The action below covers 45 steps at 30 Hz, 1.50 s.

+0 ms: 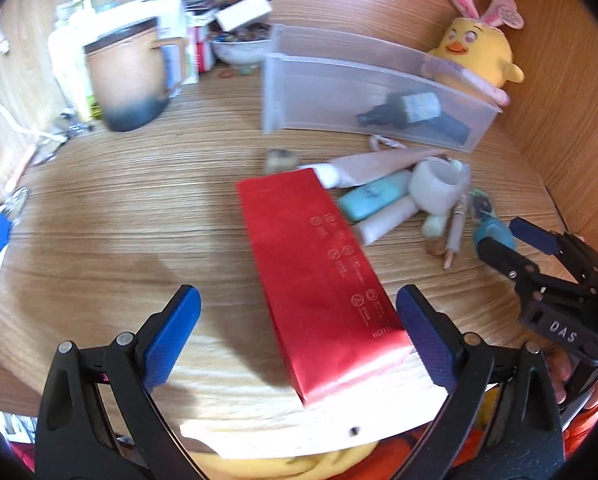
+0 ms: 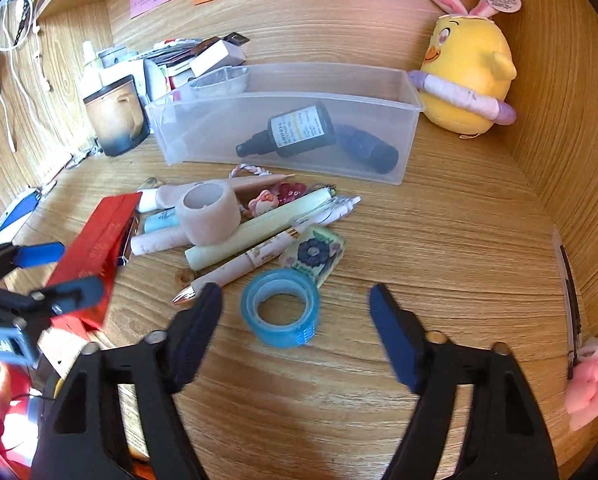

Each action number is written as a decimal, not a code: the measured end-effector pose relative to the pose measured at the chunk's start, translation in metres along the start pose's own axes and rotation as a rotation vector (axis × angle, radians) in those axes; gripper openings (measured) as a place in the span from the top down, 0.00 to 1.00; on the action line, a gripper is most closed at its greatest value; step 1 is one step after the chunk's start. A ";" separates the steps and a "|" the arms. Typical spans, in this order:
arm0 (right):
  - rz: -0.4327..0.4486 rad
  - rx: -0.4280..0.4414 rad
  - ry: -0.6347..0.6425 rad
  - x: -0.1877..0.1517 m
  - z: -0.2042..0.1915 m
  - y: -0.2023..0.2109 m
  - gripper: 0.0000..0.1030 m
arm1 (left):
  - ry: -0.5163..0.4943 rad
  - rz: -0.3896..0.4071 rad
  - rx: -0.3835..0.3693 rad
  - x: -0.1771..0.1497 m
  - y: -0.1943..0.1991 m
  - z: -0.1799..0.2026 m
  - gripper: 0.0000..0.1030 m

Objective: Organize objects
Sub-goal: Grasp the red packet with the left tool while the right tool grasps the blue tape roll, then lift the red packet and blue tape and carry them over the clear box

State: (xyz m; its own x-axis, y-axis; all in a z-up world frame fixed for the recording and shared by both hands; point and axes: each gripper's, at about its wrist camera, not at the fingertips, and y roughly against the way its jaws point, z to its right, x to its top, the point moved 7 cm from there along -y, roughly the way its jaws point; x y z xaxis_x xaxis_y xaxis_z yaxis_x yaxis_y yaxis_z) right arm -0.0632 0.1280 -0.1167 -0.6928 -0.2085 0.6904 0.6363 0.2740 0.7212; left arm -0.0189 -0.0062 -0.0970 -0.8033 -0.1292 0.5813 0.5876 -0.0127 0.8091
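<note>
Here, left gripper (image 1: 299, 320) held spread, red box (image 1: 319, 276) between pads, ungripped. Right gripper (image 2: 295, 316) held apart around blue tape roll (image 2: 281, 306), untouched, on desk (image 2: 439, 240).

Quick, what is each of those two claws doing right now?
Left gripper: open, red box between its jaws, not gripped.
Right gripper: open, around blue tape roll, holding nothing.

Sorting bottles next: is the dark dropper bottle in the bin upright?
No. The dropper bottle lies on its side inside the clear bin.
</note>
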 end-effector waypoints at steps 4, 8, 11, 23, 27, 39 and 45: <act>-0.001 0.013 -0.003 -0.003 -0.003 -0.002 0.51 | 0.036 -0.031 -0.029 -0.009 0.002 -0.008 0.03; 0.008 -0.001 -0.001 -0.002 -0.002 -0.003 0.57 | 0.041 -0.030 -0.037 -0.013 -0.001 0.000 0.03; 0.011 0.001 0.000 -0.002 -0.003 -0.003 0.62 | 0.021 -0.008 -0.015 -0.012 -0.004 0.005 0.03; 0.033 0.024 -0.041 -0.004 0.004 0.003 0.65 | 0.056 0.071 0.074 -0.006 0.002 -0.013 0.47; 0.042 0.021 -0.051 -0.001 0.007 0.006 0.65 | 0.042 0.120 0.088 0.001 0.014 -0.012 0.47; 0.134 0.025 -0.028 0.029 0.002 0.035 0.65 | 0.035 0.209 -0.021 0.040 0.044 0.004 0.47; 0.174 0.042 -0.029 0.052 -0.002 0.040 0.65 | 0.031 0.247 -0.088 0.063 0.048 0.015 0.47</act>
State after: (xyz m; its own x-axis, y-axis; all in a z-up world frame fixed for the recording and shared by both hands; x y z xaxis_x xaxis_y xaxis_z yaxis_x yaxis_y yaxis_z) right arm -0.0733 0.1261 -0.0519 -0.5835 -0.1275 0.8021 0.7330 0.3425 0.5877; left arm -0.0424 -0.0003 -0.0200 -0.6320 -0.1691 0.7563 0.7727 -0.0633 0.6316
